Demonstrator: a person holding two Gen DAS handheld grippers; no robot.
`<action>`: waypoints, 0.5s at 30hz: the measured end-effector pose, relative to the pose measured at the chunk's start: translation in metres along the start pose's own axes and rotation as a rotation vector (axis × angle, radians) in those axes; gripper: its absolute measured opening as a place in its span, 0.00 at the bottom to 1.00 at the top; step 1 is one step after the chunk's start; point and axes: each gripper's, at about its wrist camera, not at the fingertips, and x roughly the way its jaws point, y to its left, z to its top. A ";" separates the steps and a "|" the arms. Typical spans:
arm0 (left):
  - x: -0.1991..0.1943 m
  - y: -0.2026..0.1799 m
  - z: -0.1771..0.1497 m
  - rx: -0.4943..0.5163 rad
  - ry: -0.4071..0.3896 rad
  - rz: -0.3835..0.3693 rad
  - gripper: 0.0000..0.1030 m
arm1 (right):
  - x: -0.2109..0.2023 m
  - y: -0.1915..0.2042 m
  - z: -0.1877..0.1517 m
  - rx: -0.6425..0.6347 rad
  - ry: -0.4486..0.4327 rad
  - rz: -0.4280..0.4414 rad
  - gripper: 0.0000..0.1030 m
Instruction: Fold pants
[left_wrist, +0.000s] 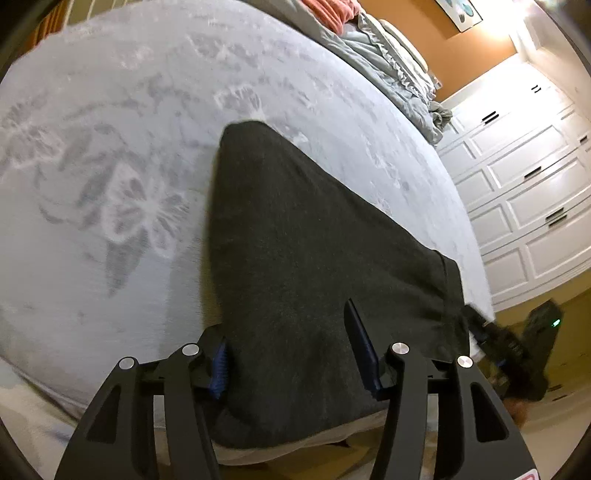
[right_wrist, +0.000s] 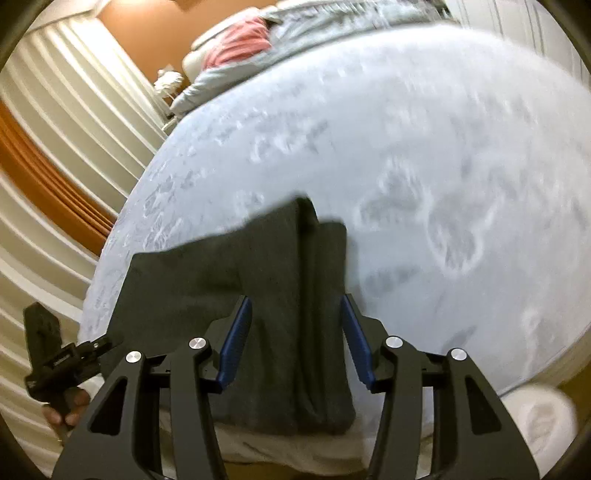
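Charcoal-grey pants (left_wrist: 314, 258) on pale blue bedspread (left_wrist: 129, 129) (faint floral print); grippers black, blue pads (right_wrist: 234, 343).

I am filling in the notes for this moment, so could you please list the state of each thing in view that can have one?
pants: dark grey, lying on the bed, near end over its edge.
left gripper: open, fingers either side of the pants.
right gripper: open, pads clear of the pants.
bed: covered by a pale floral sheet.
bedding: bunched at the far end.
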 end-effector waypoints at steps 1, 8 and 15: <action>-0.004 -0.002 -0.002 0.009 -0.011 0.019 0.52 | 0.000 0.001 0.003 -0.007 -0.007 0.007 0.48; -0.039 -0.014 -0.028 0.110 -0.152 0.149 0.62 | 0.039 0.011 -0.004 -0.085 0.084 -0.024 0.15; -0.061 -0.017 -0.020 0.094 -0.181 0.142 0.63 | -0.078 0.108 0.036 -0.277 -0.132 0.238 0.12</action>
